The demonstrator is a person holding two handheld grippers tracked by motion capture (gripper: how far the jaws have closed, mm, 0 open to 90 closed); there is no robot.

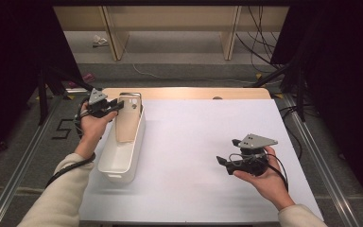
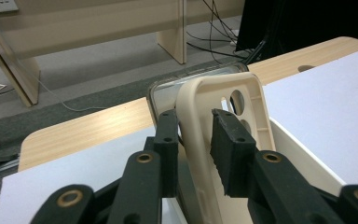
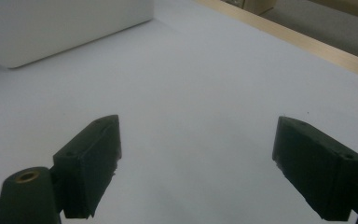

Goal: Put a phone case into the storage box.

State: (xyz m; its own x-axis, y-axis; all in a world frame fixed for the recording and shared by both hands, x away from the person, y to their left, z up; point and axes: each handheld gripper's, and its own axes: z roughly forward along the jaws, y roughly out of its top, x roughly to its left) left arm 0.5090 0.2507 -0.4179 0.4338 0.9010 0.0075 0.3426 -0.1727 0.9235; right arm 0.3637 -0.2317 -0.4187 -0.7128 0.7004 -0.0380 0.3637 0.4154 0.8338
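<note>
Your forearms enter low in the high view; your left gripper (image 1: 115, 107) meets the beige phone case (image 1: 128, 118), leaning lengthwise in the white bin (image 1: 123, 158). Left gripper view: jaws straddle the case's edge, barely apart, not pressing. Right gripper view: your right gripper (image 3: 198, 163) gapes empty over the white tabletop (image 3: 205, 74).

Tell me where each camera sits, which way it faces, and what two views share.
High view: above the near side, looking forward and down on the table; both forearms, left gripper, right gripper.
Left gripper view: along its fingers, a beige phone case between them.
Right gripper view: low over the white surface, fingers wide apart.
Shared: the white bin and phone case in high and left views.
</note>
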